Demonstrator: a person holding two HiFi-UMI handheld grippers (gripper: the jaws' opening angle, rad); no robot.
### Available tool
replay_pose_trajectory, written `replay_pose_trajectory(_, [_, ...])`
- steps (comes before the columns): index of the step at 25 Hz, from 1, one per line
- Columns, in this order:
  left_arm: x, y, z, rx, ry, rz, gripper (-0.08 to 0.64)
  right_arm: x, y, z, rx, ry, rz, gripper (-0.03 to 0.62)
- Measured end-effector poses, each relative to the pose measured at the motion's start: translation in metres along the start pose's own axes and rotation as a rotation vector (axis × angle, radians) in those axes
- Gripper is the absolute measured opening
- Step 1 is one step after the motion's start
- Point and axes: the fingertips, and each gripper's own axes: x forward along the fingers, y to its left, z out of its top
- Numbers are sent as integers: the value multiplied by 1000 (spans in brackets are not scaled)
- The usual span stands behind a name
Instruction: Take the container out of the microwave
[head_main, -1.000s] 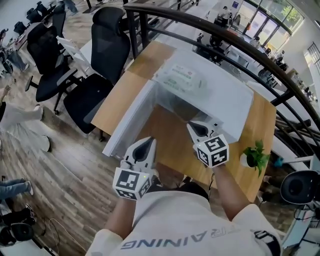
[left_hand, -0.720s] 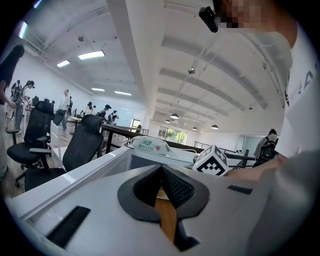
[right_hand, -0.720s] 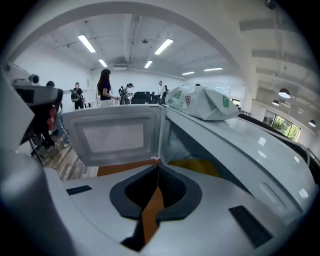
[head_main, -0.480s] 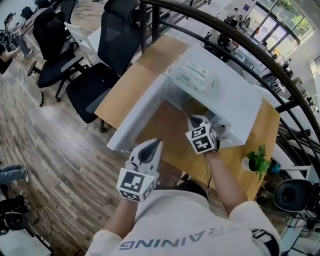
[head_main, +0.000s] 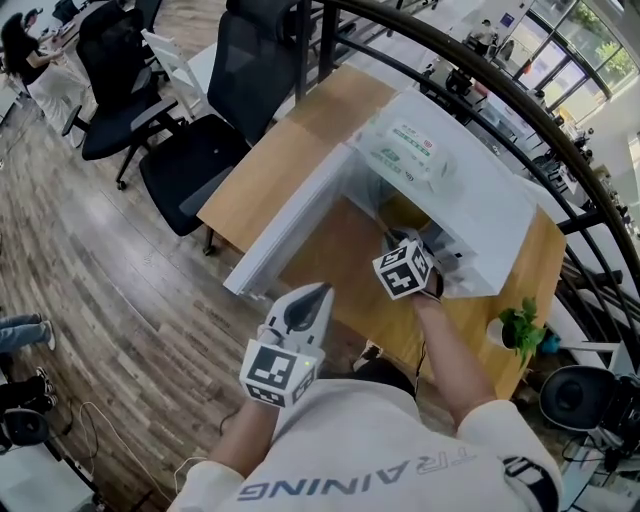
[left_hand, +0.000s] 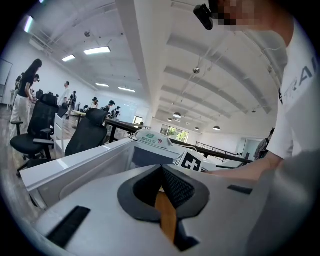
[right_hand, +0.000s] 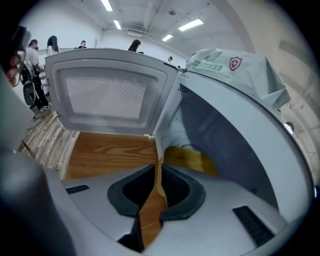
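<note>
Jaws of the right gripper (right_hand: 159, 175) are opening (nothing between) at the microwave (right_hand: 257, 134) mouth — left gripper (left_hand: 161, 175) jaws together.

The floor (head_main: 110, 270) is made of grey-brown wood boards. A light wooden surface (head_main: 265, 175) stands in the middle of the head view. Two black office chairs stand at the upper left. One chair (head_main: 200, 150) is just beside the surface, and the other chair (head_main: 115, 105) is farther left. A dark curved railing (head_main: 520, 100) runs across the upper right, and big windows (head_main: 585, 55) shine behind it. A small green plant (head_main: 518, 322) in a white pot is by the right edge of the surface. Thin cables (head_main: 95, 440) lie on the floor at the lower left. In the left gripper view the ceiling (left_hand: 150, 60) is white with long bright lights (left_hand: 97, 50). People (left_hand: 26, 95) stand far off at the left, near more chairs.
</note>
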Motion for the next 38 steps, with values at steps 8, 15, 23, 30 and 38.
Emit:
replay_pose_trajectory(8, [-3,6,-1,7,9,10,32,14,-1,-6,-22,42,8,164])
replay_pose_trajectory(15, [-5,8,-5,19,27,16,32,30,-5,-10,-18,66,10,170])
replay_pose_trajectory(23, [-3,11,-14,13,51,30,32,46,-5,-15,-40,97,33,170])
replay_pose_trajectory(30, [-6,18,-14,-14,47,41,32,49,-2,-15,-60,108,37,50])
replay_pose_trajectory(38, [-4,18,-10,-18,40,32,32,41,2,-8,-55,95,62,39])
